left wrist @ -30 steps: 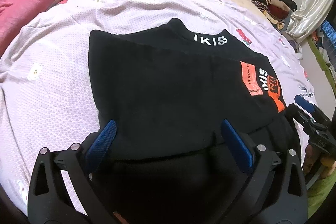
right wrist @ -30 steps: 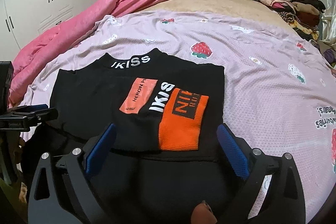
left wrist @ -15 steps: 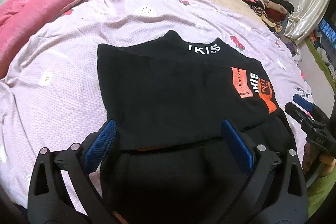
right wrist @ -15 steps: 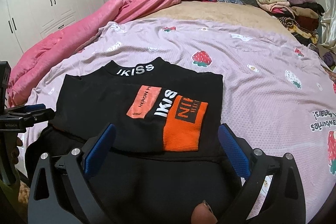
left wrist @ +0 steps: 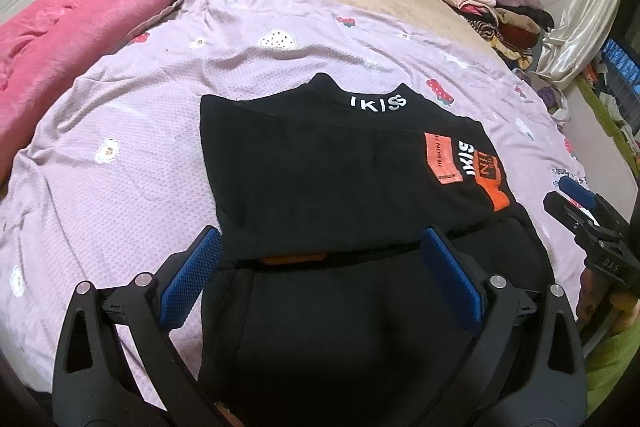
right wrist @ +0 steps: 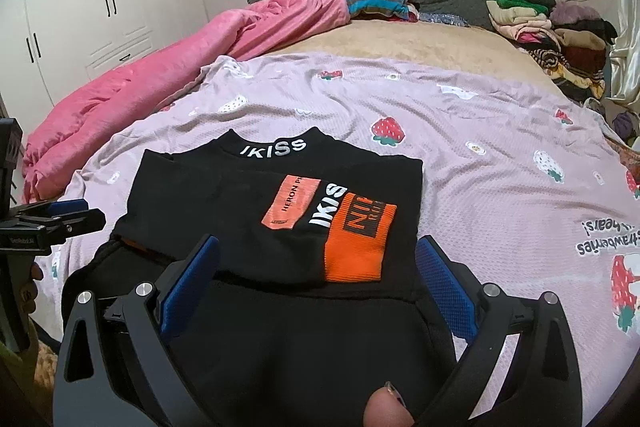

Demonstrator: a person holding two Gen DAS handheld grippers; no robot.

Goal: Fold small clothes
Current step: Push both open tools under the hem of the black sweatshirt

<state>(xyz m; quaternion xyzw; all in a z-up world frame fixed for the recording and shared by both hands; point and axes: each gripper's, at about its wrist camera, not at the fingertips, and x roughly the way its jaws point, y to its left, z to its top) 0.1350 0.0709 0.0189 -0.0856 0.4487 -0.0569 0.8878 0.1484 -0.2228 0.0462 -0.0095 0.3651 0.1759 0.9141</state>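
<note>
The black shirt (right wrist: 248, 223) lies half folded on the bed (right wrist: 480, 131). Both the left hand-held gripper (left wrist: 320, 267) and right hand-held gripper (right wrist: 316, 271) are spread wide, holding nothing. Next, they likely pinch the shirt's near edge.

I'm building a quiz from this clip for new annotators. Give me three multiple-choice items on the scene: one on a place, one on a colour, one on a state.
1. Where does the black top lie?
A. on the lilac strawberry sheet
B. on the pink blanket
C. on a chair

2. What colour is the cuff of the sleeve folded across the top?
A. green
B. orange
C. white

3. How do the left gripper and right gripper stand?
A. both shut on the top
B. one shut, one open
C. both open, holding nothing

A: the sheet shows all round the top.
B: the right wrist view shows an orange block at the sleeve end.
C: each pair of blue pads stands wide apart.
</note>
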